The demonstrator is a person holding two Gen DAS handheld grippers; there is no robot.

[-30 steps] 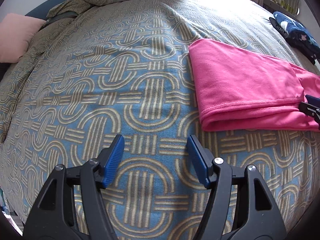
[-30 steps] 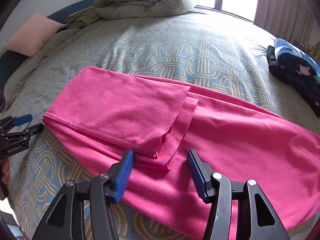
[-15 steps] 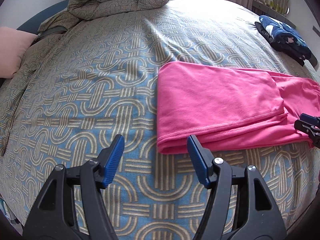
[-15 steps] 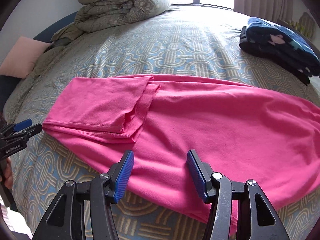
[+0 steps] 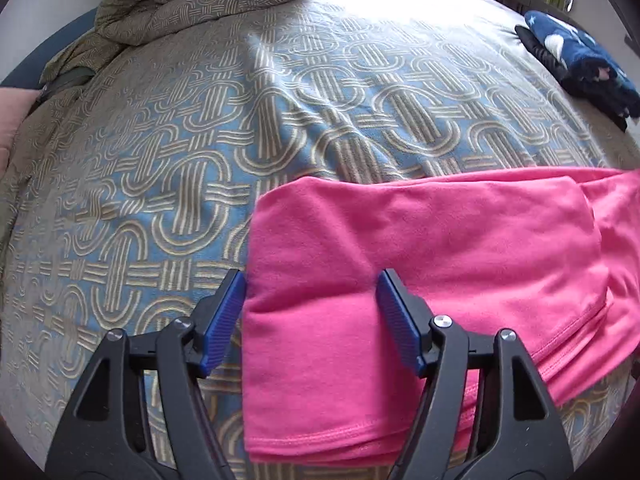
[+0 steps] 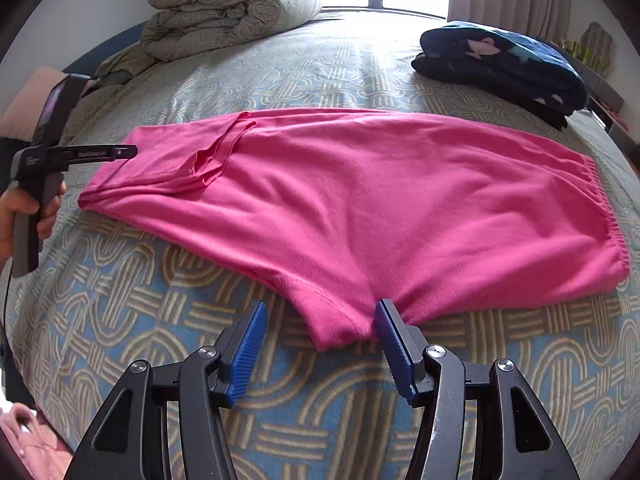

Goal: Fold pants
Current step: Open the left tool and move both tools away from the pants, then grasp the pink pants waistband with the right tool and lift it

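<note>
Pink pants (image 6: 360,192) lay flat across the middle of our bed, on the blue-and-tan patterned bedspread (image 6: 320,408), with the leg ends already folded back over the legs at the left and the gathered waistband at the right. Our left gripper (image 5: 312,316) hovered over that folded end, its jaws standing apart with the fabric's corner showing between the blue pads (image 5: 224,320); the jaws had just been opening a little, and the pads pressed on nothing. In the right wrist view we saw the same tool held in a hand (image 6: 24,216) at the left edge. Our right gripper (image 6: 318,346) hung above the near edge of the pants at the crotch point, jaws likewise parted and not gripping, though the right pad stood just beside the cloth. Farther off, a folded dark blue garment (image 6: 504,68) sat near the far right, and a rolled duvet (image 6: 228,4) lay at the head.
</note>
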